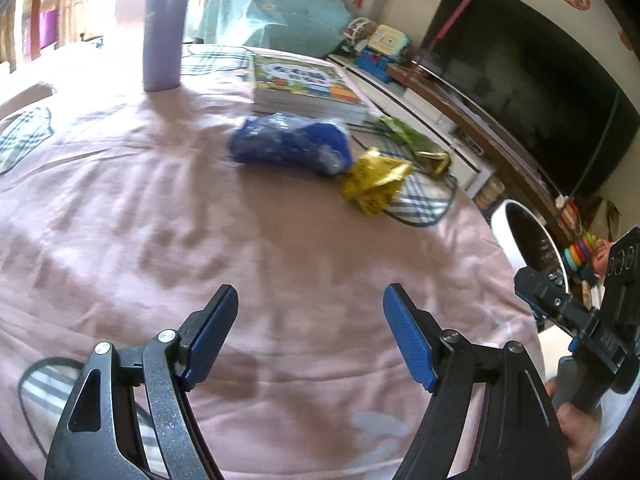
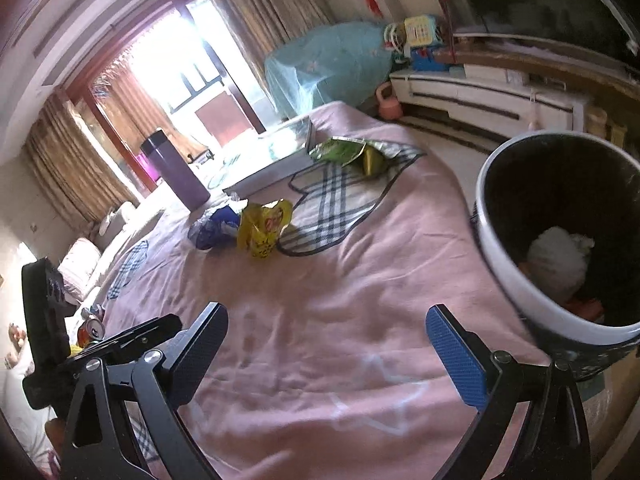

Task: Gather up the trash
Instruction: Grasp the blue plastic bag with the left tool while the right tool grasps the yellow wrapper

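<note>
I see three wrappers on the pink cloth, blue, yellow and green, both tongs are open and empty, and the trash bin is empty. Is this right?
Not quite: the trash bin is not empty. The right wrist view shows white crumpled trash already inside it. The rest holds: the blue wrapper, yellow wrapper and green wrapper lie on the pink cloth, and the left tongs and right tongs are open and empty.

Bright balcony window (image 2: 188, 68) (brown curtains (image 2: 76, 160)); dark TV (image 1: 532, 100) over white cabinet (image 2: 480, 96).

book cover (image 1: 304, 78) print blurred, yellow wrapper (image 2: 264, 226) logo illegible, nothing readable
</note>
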{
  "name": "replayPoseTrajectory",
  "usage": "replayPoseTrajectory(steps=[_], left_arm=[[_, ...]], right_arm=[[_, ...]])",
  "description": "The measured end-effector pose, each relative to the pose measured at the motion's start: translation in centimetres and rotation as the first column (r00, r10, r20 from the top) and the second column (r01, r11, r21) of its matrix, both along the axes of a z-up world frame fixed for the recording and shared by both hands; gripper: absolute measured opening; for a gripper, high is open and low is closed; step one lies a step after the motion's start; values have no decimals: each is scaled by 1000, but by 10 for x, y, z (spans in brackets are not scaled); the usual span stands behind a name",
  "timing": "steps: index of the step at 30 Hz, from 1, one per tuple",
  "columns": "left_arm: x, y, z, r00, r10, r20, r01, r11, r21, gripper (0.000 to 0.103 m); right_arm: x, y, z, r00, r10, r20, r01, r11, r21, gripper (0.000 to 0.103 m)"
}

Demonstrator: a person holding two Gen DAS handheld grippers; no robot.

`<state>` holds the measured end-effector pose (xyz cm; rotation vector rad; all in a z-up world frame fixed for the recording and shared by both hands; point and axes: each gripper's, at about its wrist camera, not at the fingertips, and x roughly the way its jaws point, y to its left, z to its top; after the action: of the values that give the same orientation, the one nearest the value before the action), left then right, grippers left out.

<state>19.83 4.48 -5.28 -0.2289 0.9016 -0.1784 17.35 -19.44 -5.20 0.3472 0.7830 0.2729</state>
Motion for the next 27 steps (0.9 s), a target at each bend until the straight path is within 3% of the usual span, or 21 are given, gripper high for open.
replayPoseTrajectory(steps=[16, 27], left_arm=[[45, 33, -6, 1000, -15, -8, 16, 995, 96, 78], [97, 44, -5, 999, -34, -21, 34, 999, 6, 80]], right_arm=[[37, 39, -10, 997, 45, -60, -42, 998, 52, 100], [75, 61, -10, 995, 86, -56, -82, 995, 59, 100]])
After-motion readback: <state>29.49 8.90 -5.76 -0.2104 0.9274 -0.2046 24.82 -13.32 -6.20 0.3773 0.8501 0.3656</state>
